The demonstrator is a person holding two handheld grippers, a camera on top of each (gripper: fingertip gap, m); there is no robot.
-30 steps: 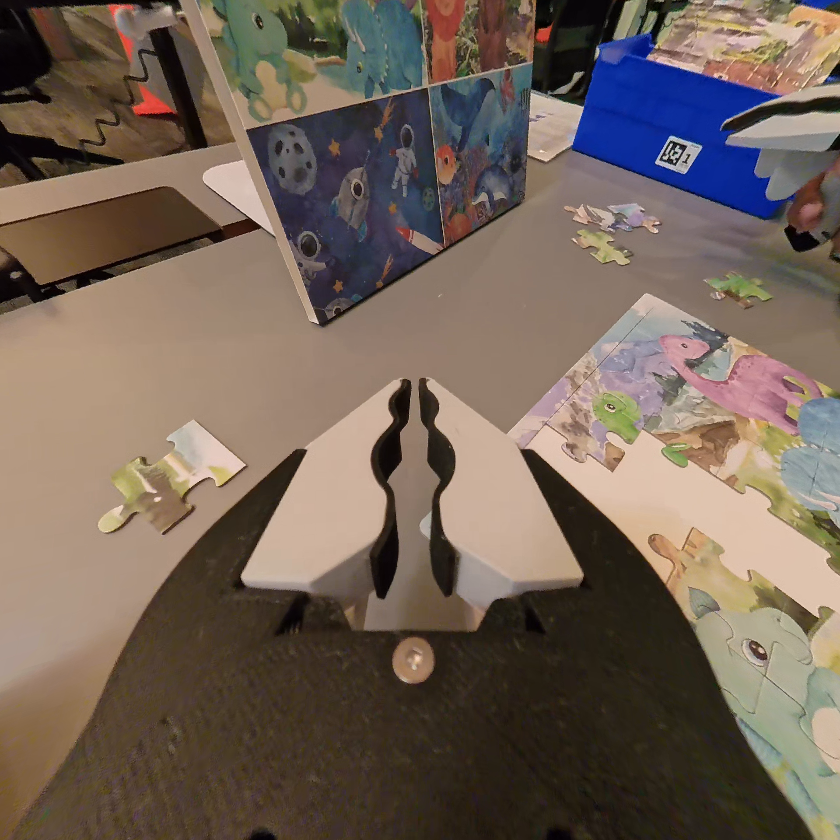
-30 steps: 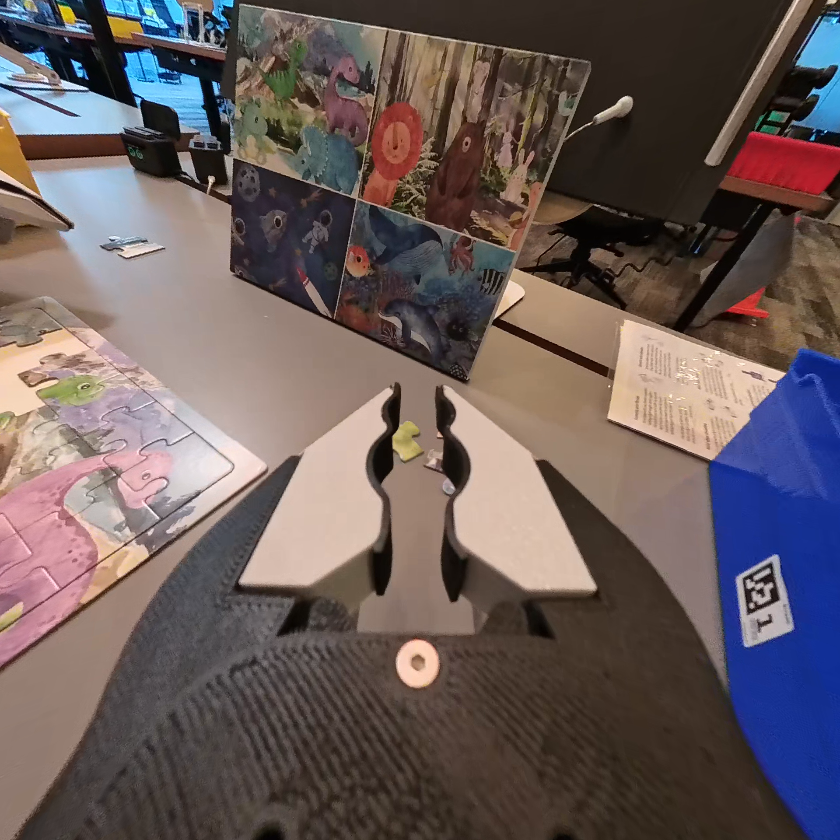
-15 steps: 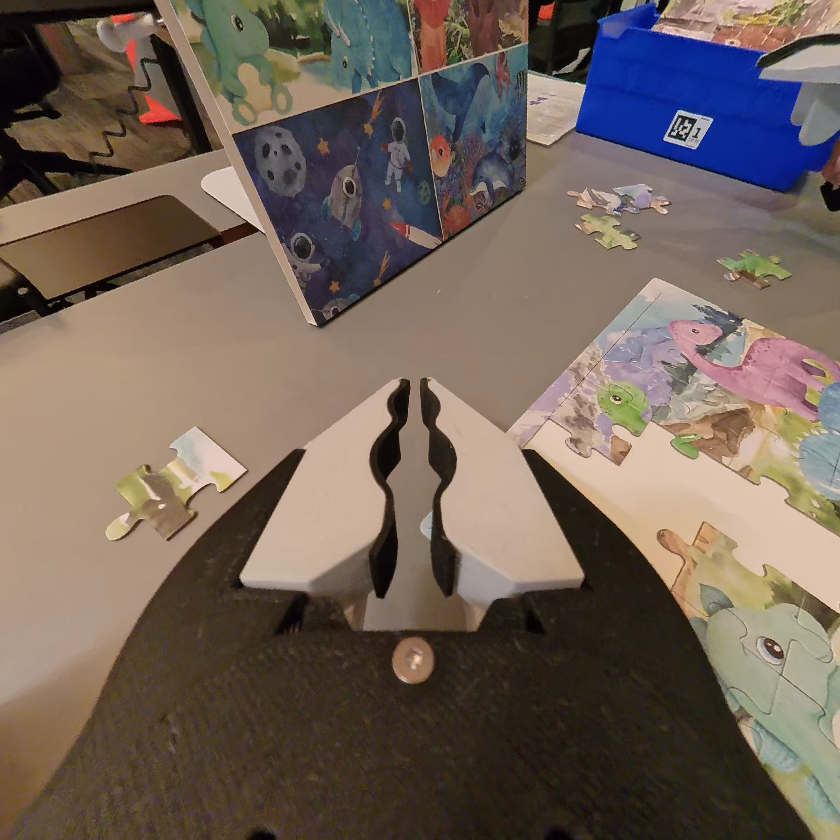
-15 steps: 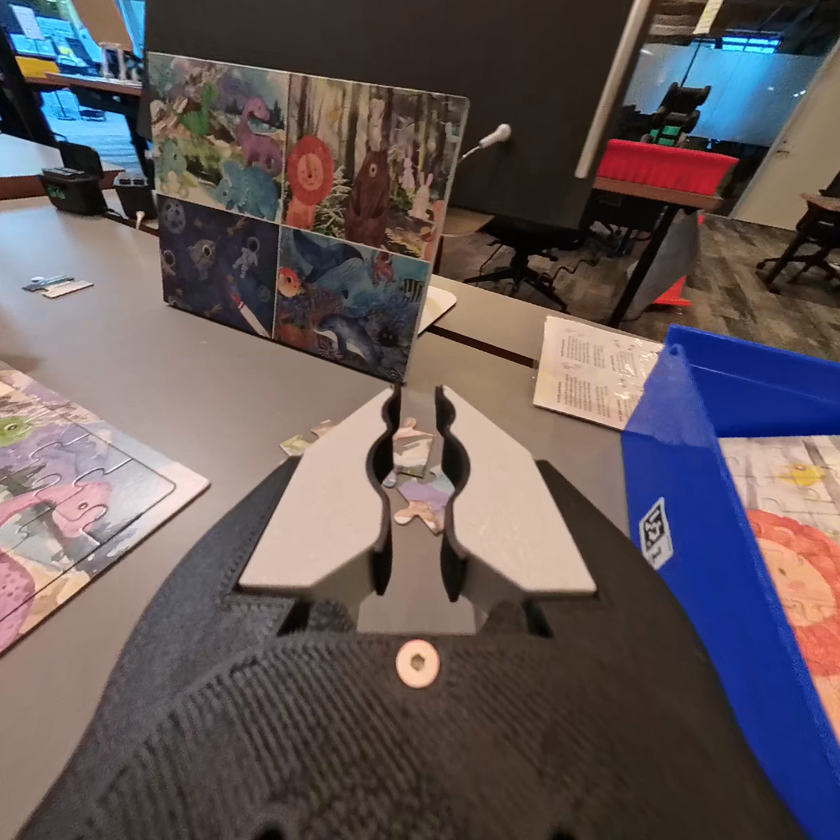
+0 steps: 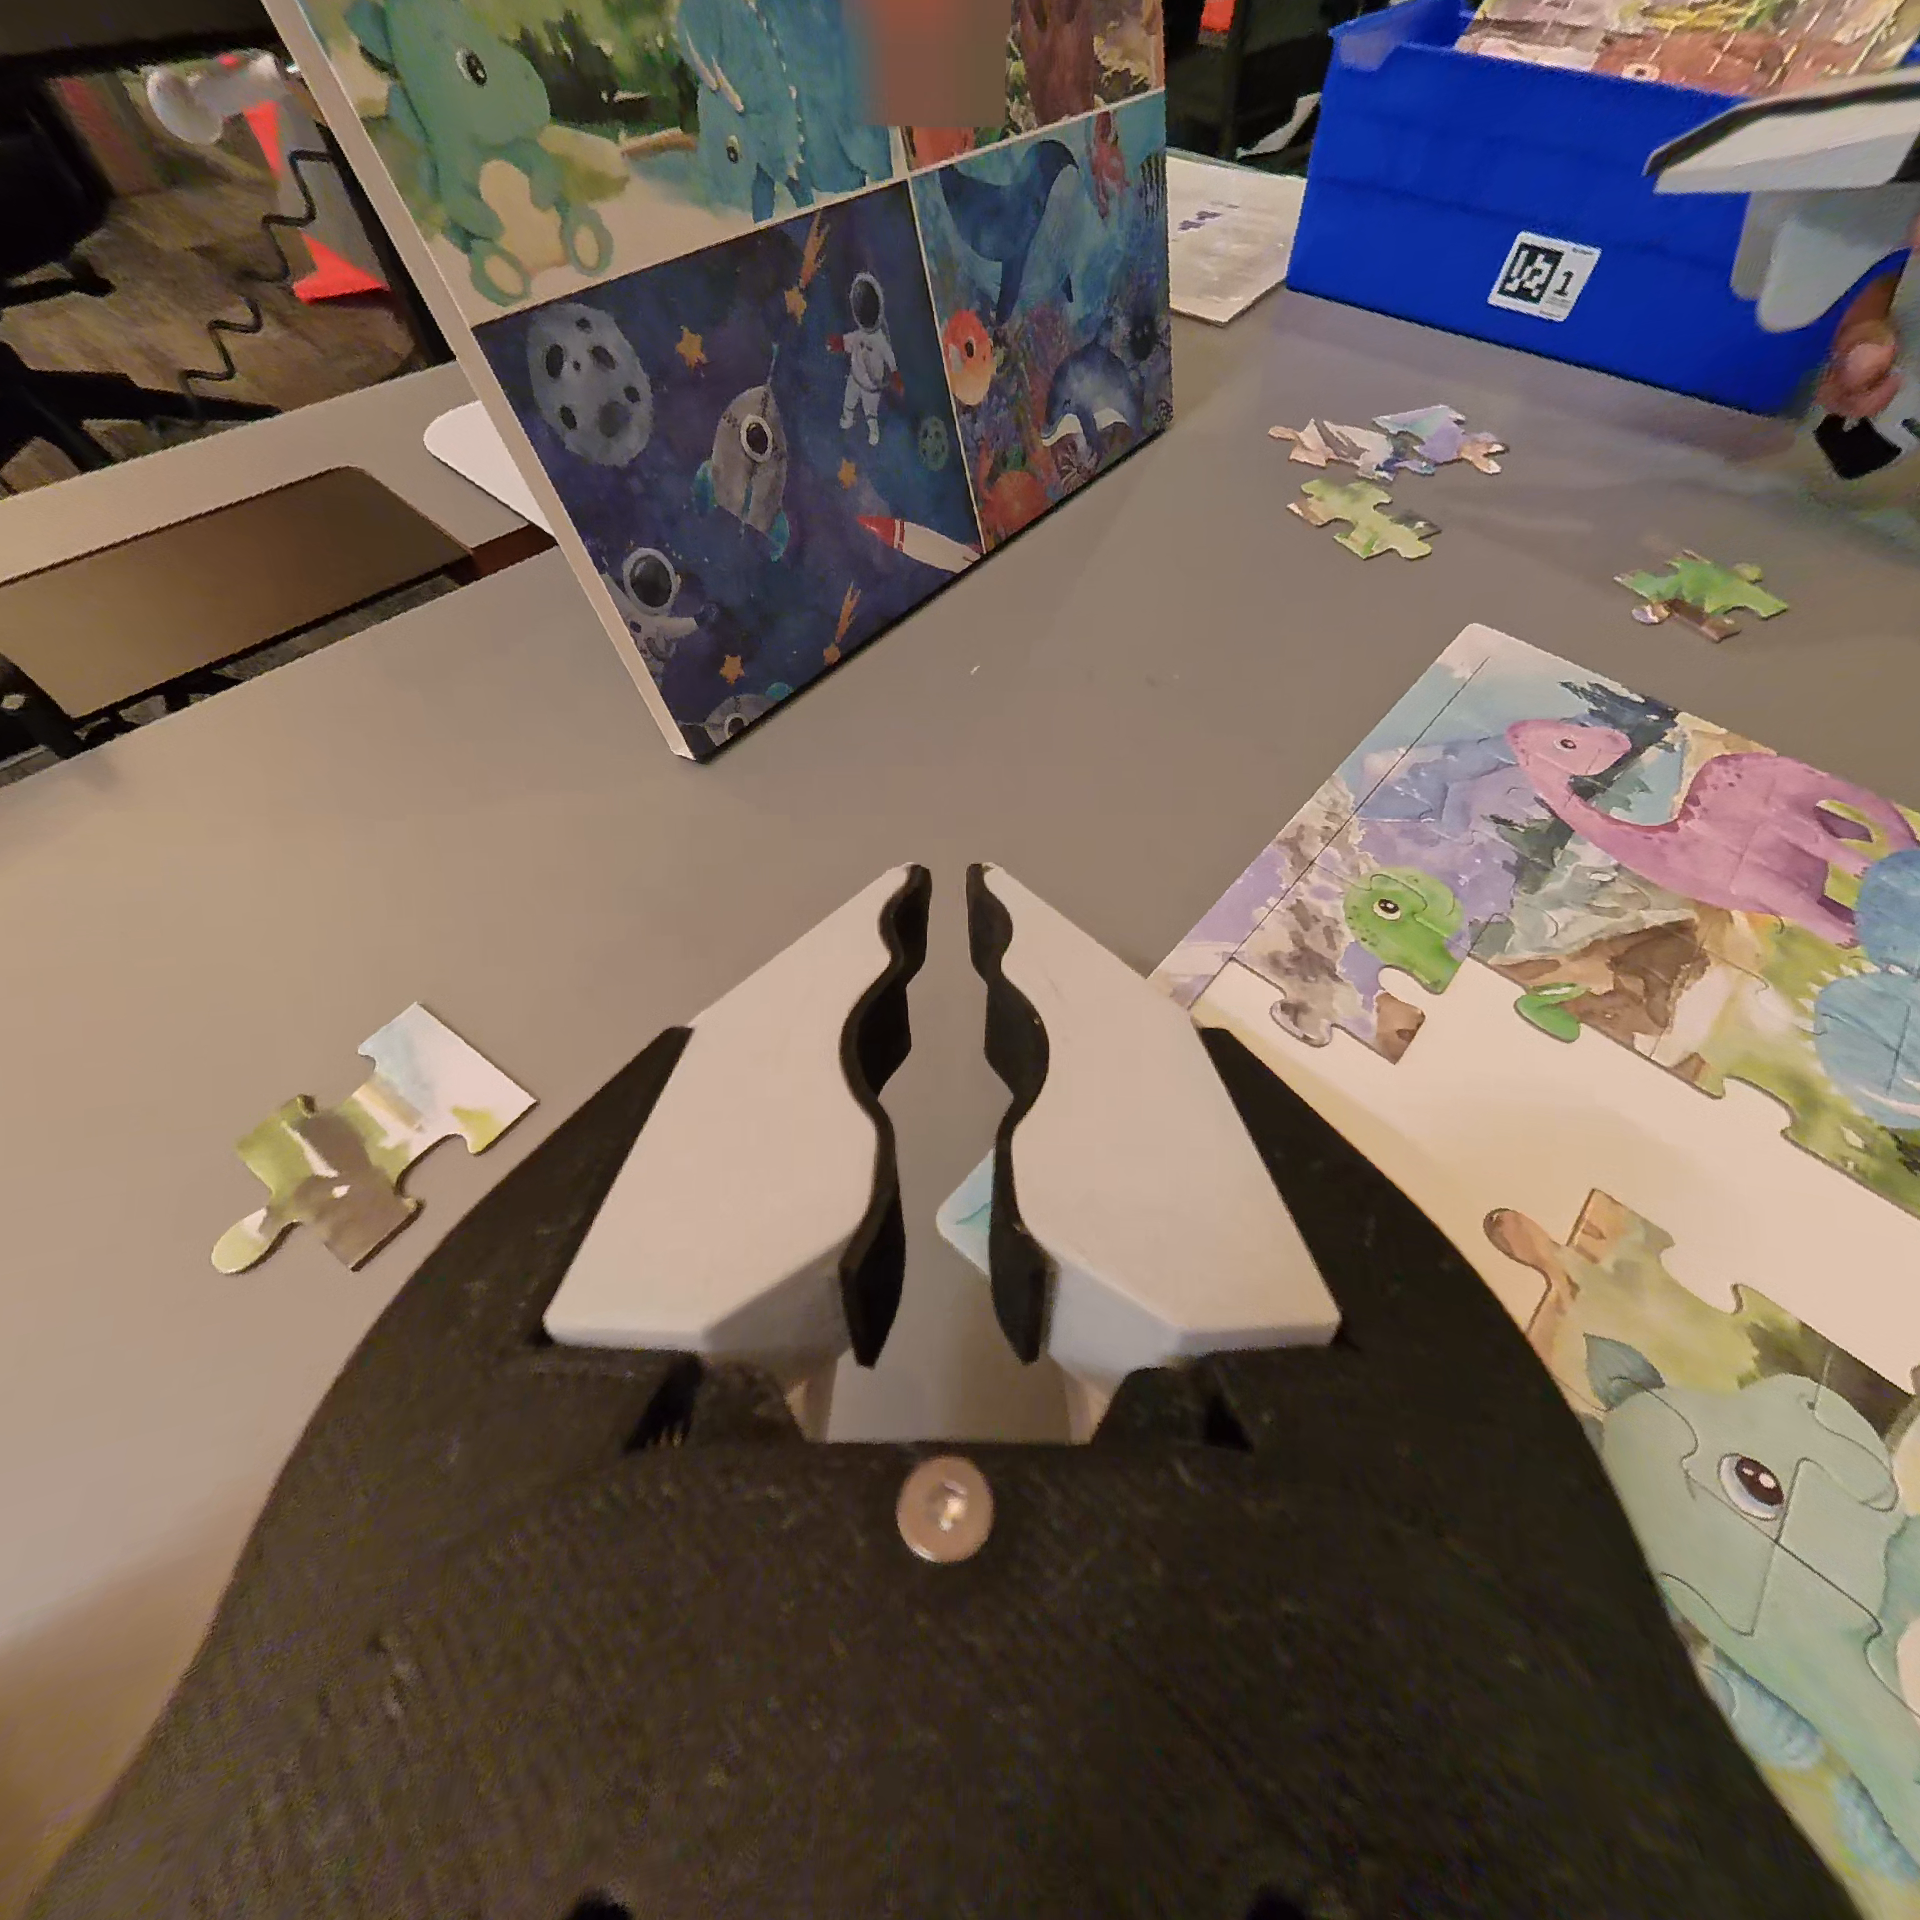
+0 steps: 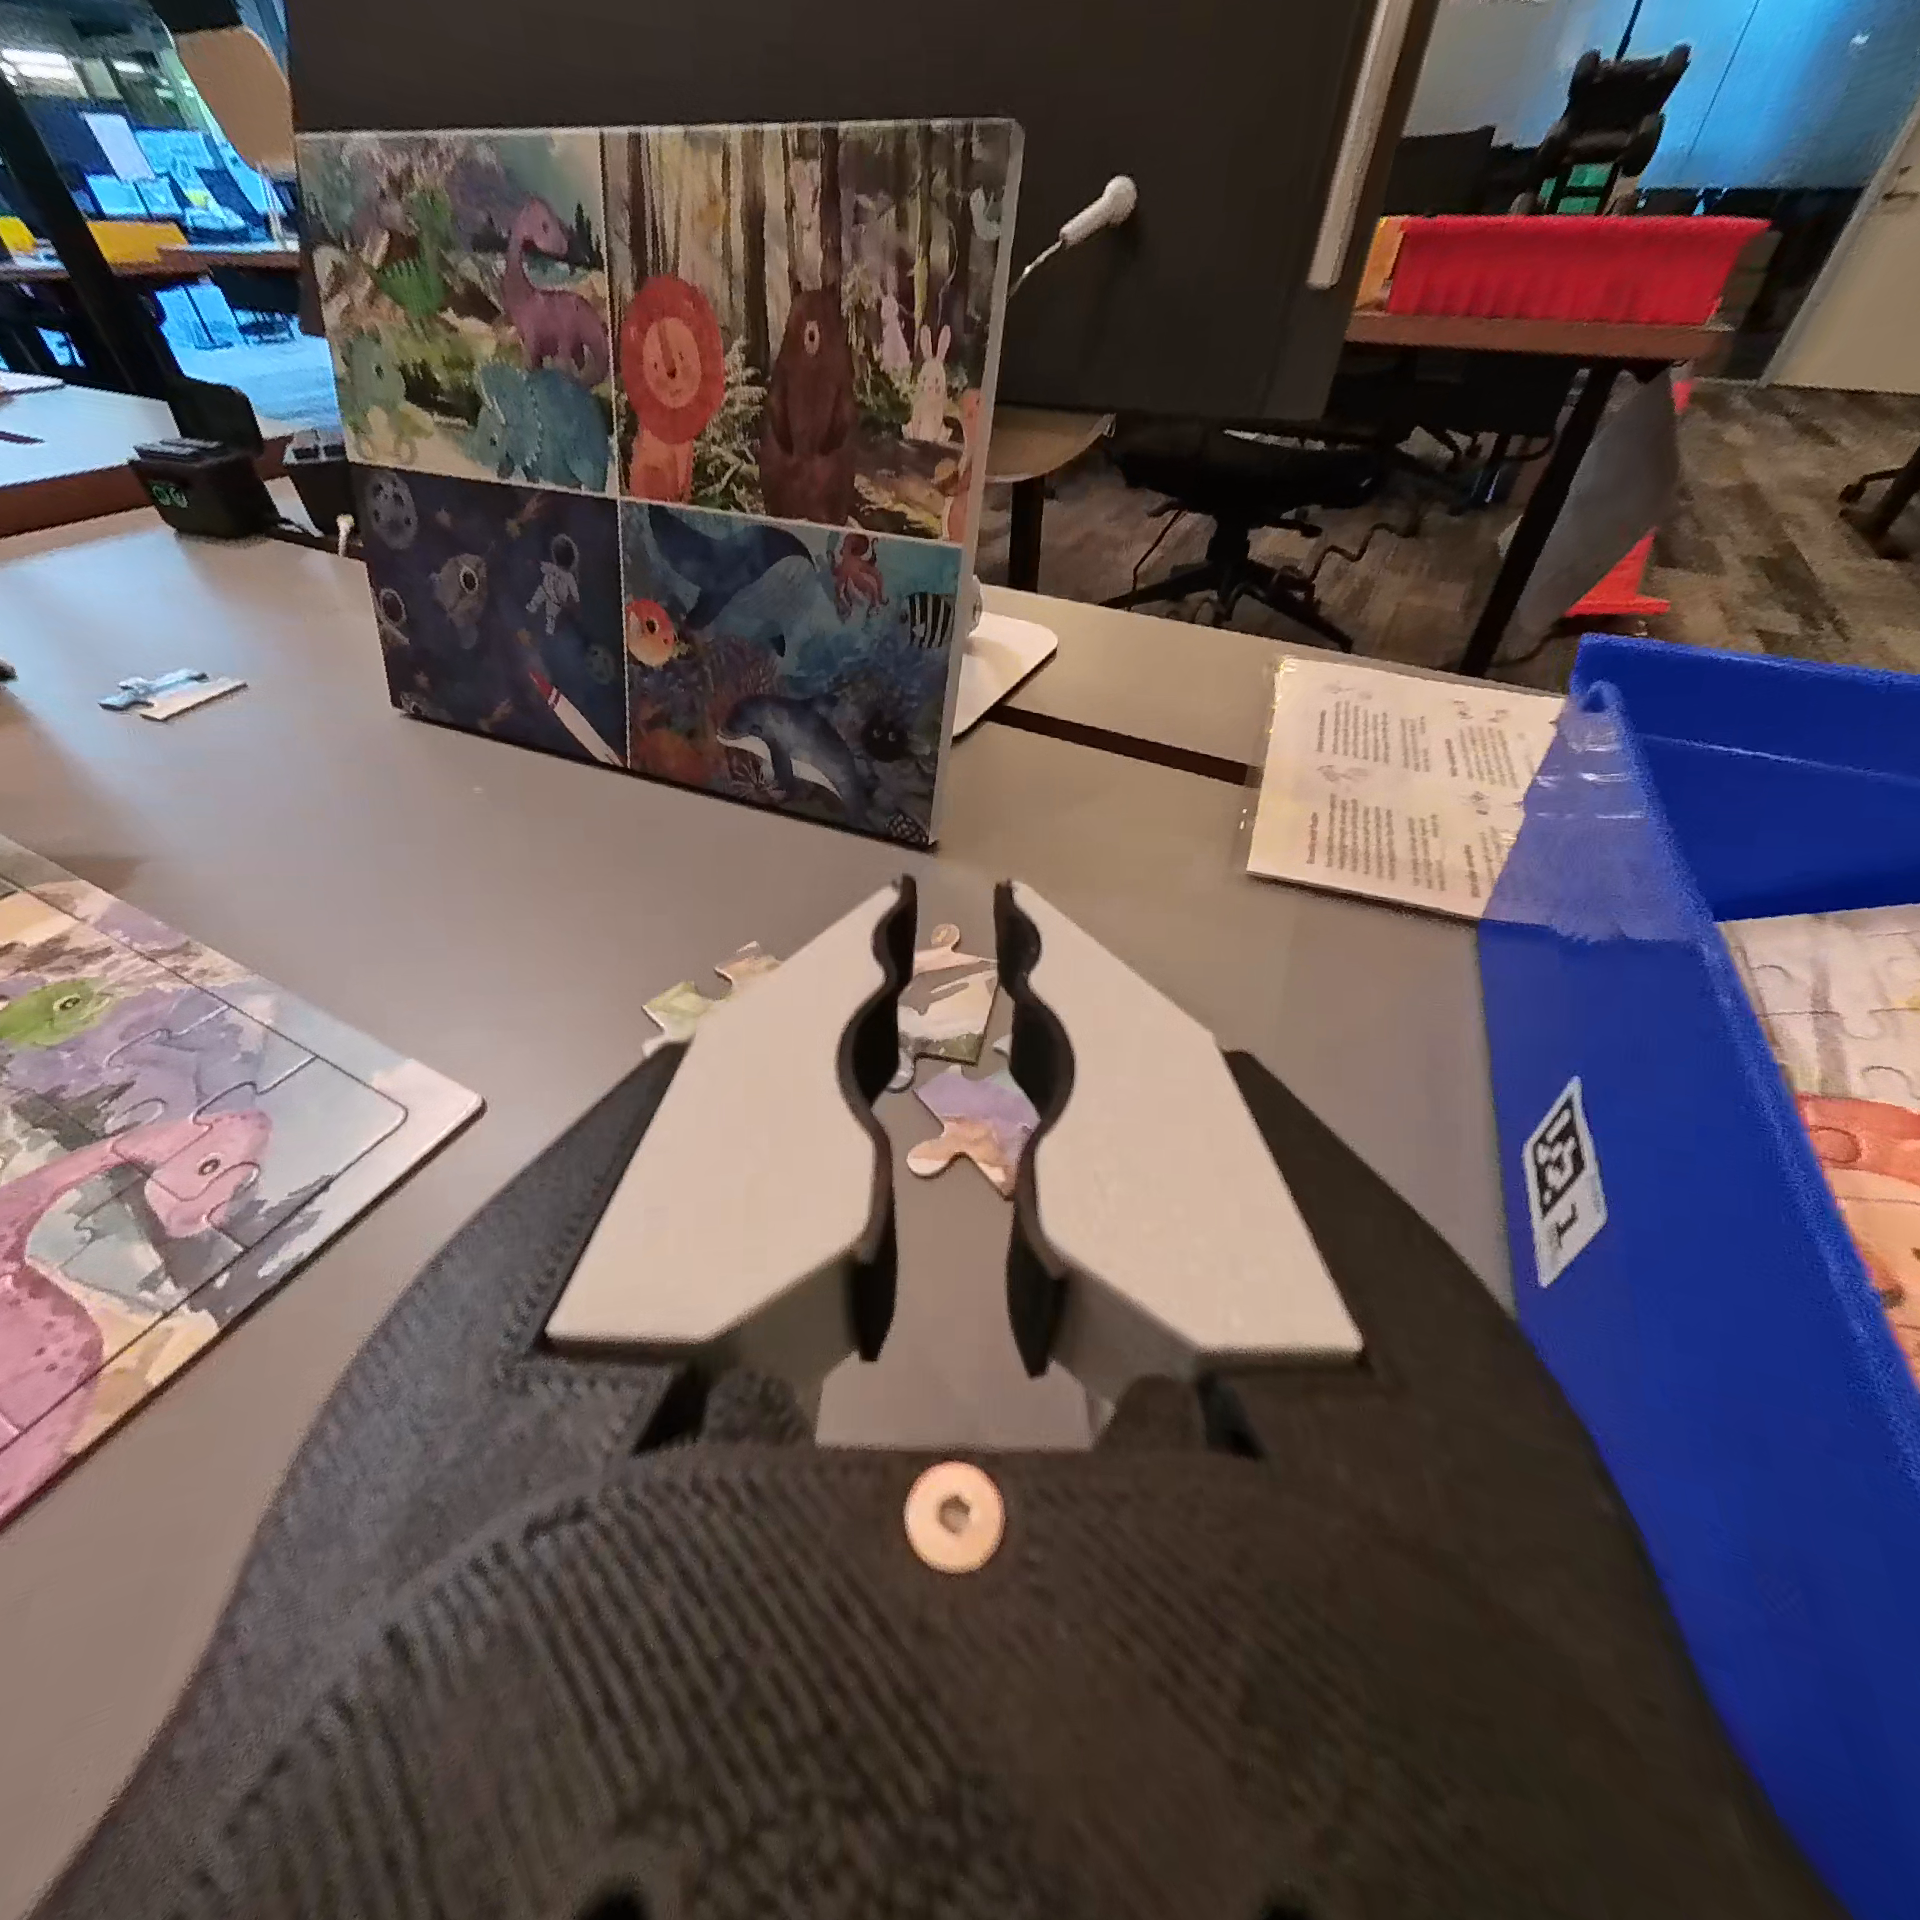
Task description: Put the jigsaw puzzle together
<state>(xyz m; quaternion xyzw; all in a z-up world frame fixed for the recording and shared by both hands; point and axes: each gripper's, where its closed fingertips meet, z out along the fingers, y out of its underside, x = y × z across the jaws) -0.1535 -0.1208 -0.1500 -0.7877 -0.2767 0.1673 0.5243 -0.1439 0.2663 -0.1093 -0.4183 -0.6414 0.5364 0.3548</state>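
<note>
Now the right gripper (image 6: 954, 896) has come over the small loose pieces (image 6: 956, 1049) on the grey table (image 6: 436, 894), its jaws apart and empty. Closer in, the left gripper (image 5: 948, 878) hangs open by the half-done puzzle (image 5: 1621, 935). Farther back stands the picture board (image 6: 665, 468).

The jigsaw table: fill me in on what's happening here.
A person works a handheld gripper in each hand on a half-built dinosaur jigsaw puzzle on a grey table. The right gripper, jaws slightly apart, hovers over a small heap of loose cardboard pieces, nothing gripped yet. The left gripper hangs empty beside the puzzle's bare cream middle; one green-and-white loose piece lies apart.
</note>
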